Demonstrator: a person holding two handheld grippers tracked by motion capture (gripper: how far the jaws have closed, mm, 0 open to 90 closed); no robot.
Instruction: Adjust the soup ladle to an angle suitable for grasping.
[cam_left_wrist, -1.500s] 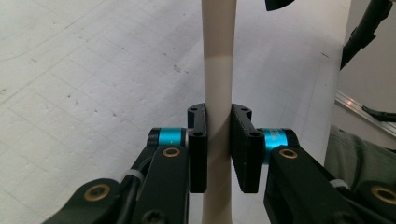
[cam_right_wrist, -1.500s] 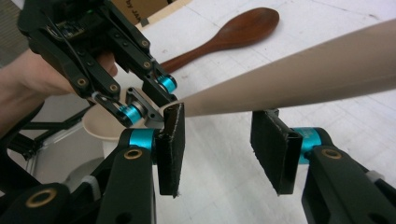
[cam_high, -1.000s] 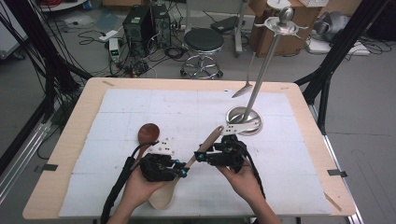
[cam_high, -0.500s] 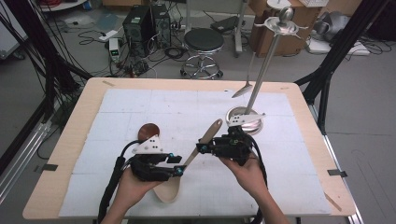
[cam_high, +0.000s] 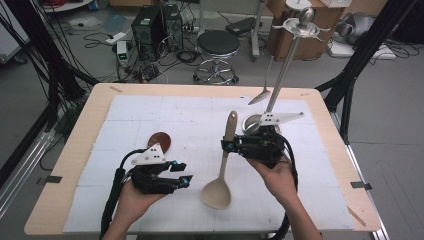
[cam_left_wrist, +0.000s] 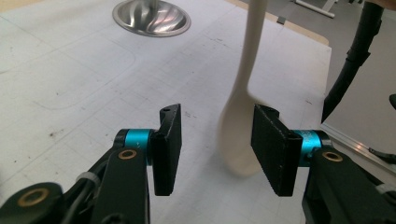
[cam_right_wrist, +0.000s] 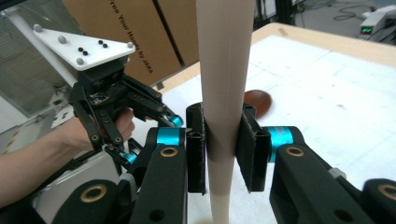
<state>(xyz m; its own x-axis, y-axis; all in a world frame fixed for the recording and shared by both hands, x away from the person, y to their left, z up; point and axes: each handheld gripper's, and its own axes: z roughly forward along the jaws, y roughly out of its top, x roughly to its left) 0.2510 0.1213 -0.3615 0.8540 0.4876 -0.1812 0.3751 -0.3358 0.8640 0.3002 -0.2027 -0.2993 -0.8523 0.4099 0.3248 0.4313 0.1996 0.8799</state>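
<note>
A cream plastic spoon (cam_high: 223, 165) is held nearly upright, bowl (cam_high: 216, 193) down and low over the white mat. My right gripper (cam_high: 227, 146) is shut on its handle (cam_right_wrist: 225, 56); the jaws have just been closing and both pads press the handle, as the right gripper view (cam_right_wrist: 224, 135) shows. My left gripper (cam_high: 182, 174) is open a short way left of the bowl, its jaws just opened with nothing between them. In the left gripper view (cam_left_wrist: 217, 116) the blurred spoon bowl (cam_left_wrist: 238, 140) hangs beyond the pads.
A metal stand rises at the back right, with a round base (cam_high: 256, 122) (cam_left_wrist: 152, 18), a slanted pole (cam_high: 285, 70) and a metal spoon (cam_high: 260, 95) hanging from it. A brown wooden spoon bowl (cam_high: 159, 141) (cam_right_wrist: 257, 102) lies behind the left gripper. The mat (cam_high: 150, 110) covers the table.
The left gripper has let go of the cream spoon and drawn away to the left. The right gripper has lifted the spoon and swung it from slanted to nearly upright.
</note>
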